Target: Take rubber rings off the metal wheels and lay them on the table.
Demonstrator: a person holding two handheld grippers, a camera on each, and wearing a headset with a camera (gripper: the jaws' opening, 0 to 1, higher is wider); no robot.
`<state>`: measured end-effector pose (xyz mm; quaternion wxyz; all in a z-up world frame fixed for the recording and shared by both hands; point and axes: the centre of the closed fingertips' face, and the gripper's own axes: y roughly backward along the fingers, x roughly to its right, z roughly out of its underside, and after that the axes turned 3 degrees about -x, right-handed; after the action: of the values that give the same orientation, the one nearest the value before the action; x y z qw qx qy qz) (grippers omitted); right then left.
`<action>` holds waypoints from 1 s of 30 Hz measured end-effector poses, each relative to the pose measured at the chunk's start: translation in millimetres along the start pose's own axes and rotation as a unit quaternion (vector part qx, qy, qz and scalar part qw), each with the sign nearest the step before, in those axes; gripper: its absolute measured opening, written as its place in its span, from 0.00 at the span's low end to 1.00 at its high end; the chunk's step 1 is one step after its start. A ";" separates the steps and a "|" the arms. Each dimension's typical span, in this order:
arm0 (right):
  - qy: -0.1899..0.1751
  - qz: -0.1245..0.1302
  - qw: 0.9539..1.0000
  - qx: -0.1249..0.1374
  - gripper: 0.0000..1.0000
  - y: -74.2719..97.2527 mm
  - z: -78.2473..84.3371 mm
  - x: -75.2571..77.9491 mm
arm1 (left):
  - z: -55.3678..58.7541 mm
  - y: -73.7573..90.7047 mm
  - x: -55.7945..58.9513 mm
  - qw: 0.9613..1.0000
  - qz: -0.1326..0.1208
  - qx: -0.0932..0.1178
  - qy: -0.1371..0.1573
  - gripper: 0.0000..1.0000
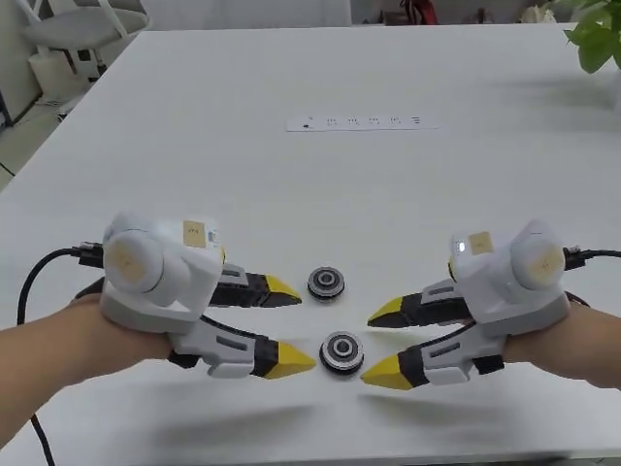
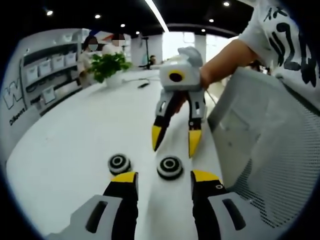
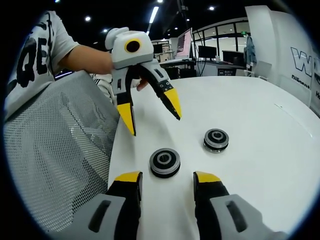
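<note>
you are holding the left gripper (image 1: 294,325) and the right gripper (image 1: 376,345) low over the table (image 1: 388,194), tips facing each other across the lower centre of the head view. both have their jaws spread wide and are gripping nothing. the near wheel (image 1: 342,350) is lying flat between the lower tips, touched by neither as far as i can tell. the far wheel (image 1: 326,282) is sitting just above it in the frame, close by but apart. each seems to be wearing its dark ring (image 3: 153,163) around the rim, so you are lining up for the first pull. i'd judge it is going best if you are pinning the metal hub with one gripper and working a tip of the other under the rubber's edge. be peeling around rather than yanking, since the wheel is likely sliding on the smooth top.
</note>
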<state>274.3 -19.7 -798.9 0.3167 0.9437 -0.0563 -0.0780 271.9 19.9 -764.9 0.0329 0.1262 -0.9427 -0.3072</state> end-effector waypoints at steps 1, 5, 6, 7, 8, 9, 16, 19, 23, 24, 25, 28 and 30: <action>0.002 0.000 1.000 -0.001 0.37 -0.4 -0.3 -0.5 | 0.7 -0.8 -0.2 1.000 0.002 -0.002 0.000 0.42; 0.002 -0.002 1.000 -0.001 0.37 -1.4 0.4 -0.7 | 0.6 -4.3 -1.6 1.000 0.006 -0.006 0.000 0.38; 0.002 -0.002 1.000 -0.002 0.36 -2.0 1.0 -0.6 | -0.2 -5.3 -1.6 1.000 0.007 -0.005 0.002 0.38; 0.002 -0.002 1.000 -0.003 0.36 -2.4 1.4 -0.7 | -1.2 -6.6 -1.1 1.000 0.010 -0.004 0.005 0.37; 0.002 -0.002 1.000 -0.004 0.36 -2.9 1.9 -1.1 | -1.7 -7.8 -0.5 1.000 0.011 -0.003 0.006 0.37; 0.002 -0.003 1.000 -0.004 0.36 -3.2 2.1 -1.5 | -2.1 -9.9 0.1 1.000 0.013 -0.002 0.007 0.36; 0.002 -0.004 1.000 -0.002 0.36 -3.5 1.9 -3.6 | 2.1 -20.7 7.0 0.999 0.028 -0.015 -0.002 0.30; 0.002 -0.003 1.000 -0.003 0.36 -3.9 3.2 -3.6 | 1.3 -24.0 7.8 0.999 0.029 -0.017 0.001 0.26; 0.002 -0.005 1.000 -0.005 0.36 -4.7 3.9 -5.0 | -1.1 -27.2 8.5 0.999 0.030 -0.015 0.004 0.23; 0.002 -0.006 1.000 -0.005 0.36 -4.9 4.1 -5.0 | -1.4 -28.5 9.4 0.999 0.030 -0.015 0.004 0.23; 0.001 -0.006 1.000 -0.005 0.36 -5.0 4.2 -5.2 | -1.6 -29.9 10.1 0.999 0.030 -0.016 0.004 0.22; 0.001 -0.006 1.000 -0.004 0.36 -5.0 3.9 -5.2 | -0.6 -34.7 10.8 0.999 0.024 -0.023 -0.002 0.22; 0.000 -0.006 1.000 -0.004 0.36 -4.9 3.8 -5.2 | 1.7 -37.2 11.1 0.999 0.020 -0.032 -0.008 0.20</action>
<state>268.8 -17.3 -804.3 0.3202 0.9426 -0.0506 -0.0797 269.0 -11.0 -788.3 0.0357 0.1043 -0.9347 -0.3378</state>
